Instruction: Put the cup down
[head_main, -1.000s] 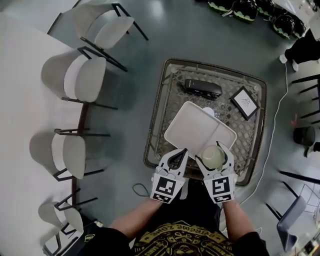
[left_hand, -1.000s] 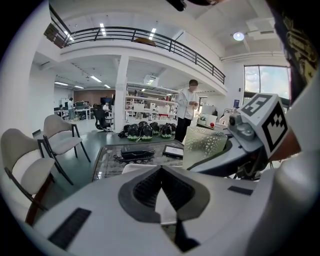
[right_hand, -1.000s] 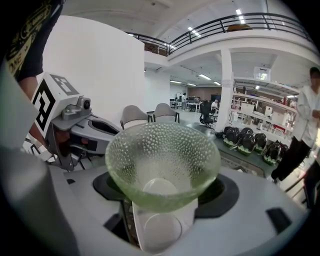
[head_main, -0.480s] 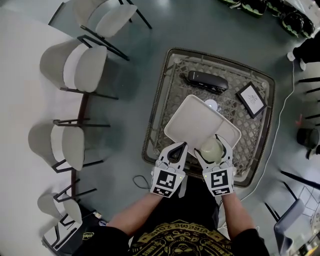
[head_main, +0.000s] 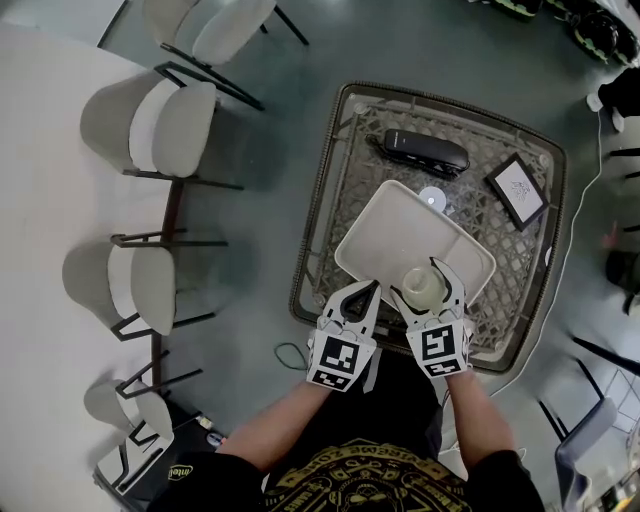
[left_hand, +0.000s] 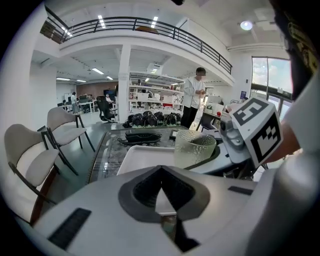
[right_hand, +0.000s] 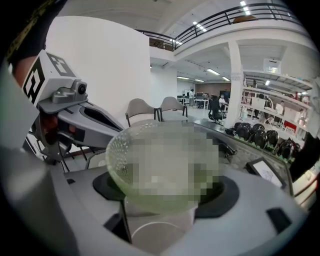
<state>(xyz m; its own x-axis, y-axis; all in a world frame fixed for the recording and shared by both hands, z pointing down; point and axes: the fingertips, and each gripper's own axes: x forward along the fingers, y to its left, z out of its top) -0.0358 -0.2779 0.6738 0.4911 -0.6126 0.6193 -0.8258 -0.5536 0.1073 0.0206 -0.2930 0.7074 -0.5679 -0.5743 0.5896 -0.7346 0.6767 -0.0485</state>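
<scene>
A pale green, textured glass cup (head_main: 424, 286) is upright between the jaws of my right gripper (head_main: 425, 290), which is shut on it. It hangs over the near right part of a white divided tray (head_main: 400, 235). Whether it touches the tray I cannot tell. In the right gripper view the cup (right_hand: 161, 167) fills the space between the jaws of the right gripper (right_hand: 165, 192). My left gripper (head_main: 371, 288) is just left of it, shut, tips at the tray's near edge, nothing seen in it. From the left gripper (left_hand: 160, 171) view the cup (left_hand: 194, 148) stands to the right.
The tray lies on a square wicker table with a glass top (head_main: 340, 200). On it lie a black case (head_main: 426, 150), a framed card (head_main: 517, 188) and a small white disc (head_main: 432, 197). Pale chairs (head_main: 165, 125) line the left. A person (left_hand: 192, 102) stands beyond the table.
Both grippers have moved a little forward over the tray's near edge, the cup still held in the right one. The left gripper stays shut beside it.
</scene>
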